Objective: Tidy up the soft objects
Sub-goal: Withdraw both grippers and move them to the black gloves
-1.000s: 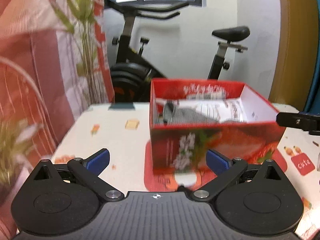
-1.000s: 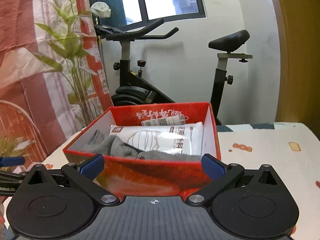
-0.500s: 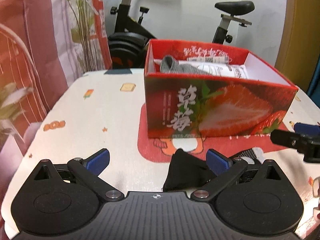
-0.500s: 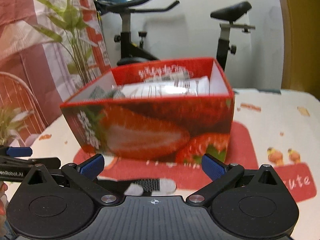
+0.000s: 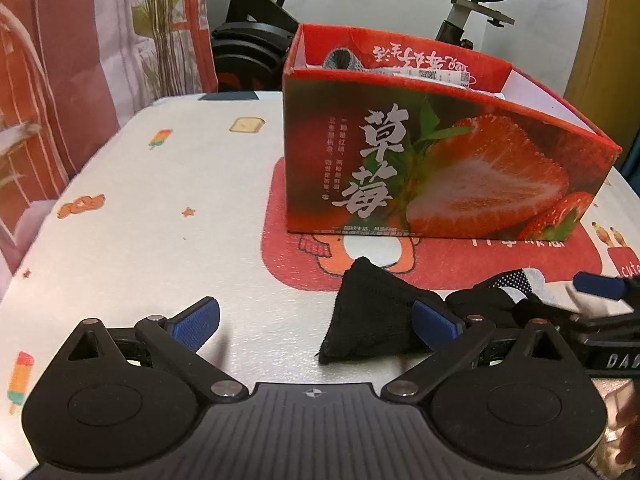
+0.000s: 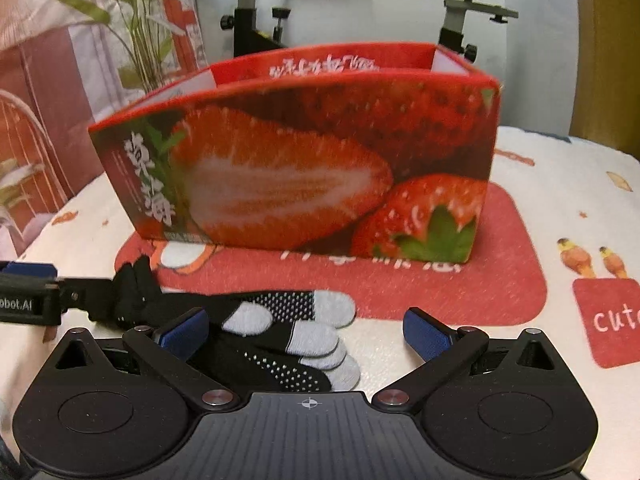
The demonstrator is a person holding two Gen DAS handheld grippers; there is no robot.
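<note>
A red strawberry-print box [image 5: 440, 168] [image 6: 304, 168] stands on the table; a grey sock [image 5: 344, 60] and a white packet [image 5: 436, 76] show over its rim. In front of it lies a pair of black socks with grey toes and white grip dots [image 6: 288, 332], with a folded black end [image 5: 368, 316]. My left gripper [image 5: 316, 320] is open low over the table, its right finger at the black end. My right gripper [image 6: 306, 326] is open, its left finger over the socks. The left gripper's finger [image 6: 28, 280] appears at the left edge of the right wrist view.
The table wears a white cloth with small cartoon prints and a red mat [image 6: 512, 280] under the box. An exercise bike [image 5: 264, 40] stands behind the table, a potted plant [image 6: 140, 28] and red-and-white curtain [image 5: 48, 80] at the left.
Both grippers have dropped from above the box to just over the table in front of it. The socks on the table have come into view between the fingers.
</note>
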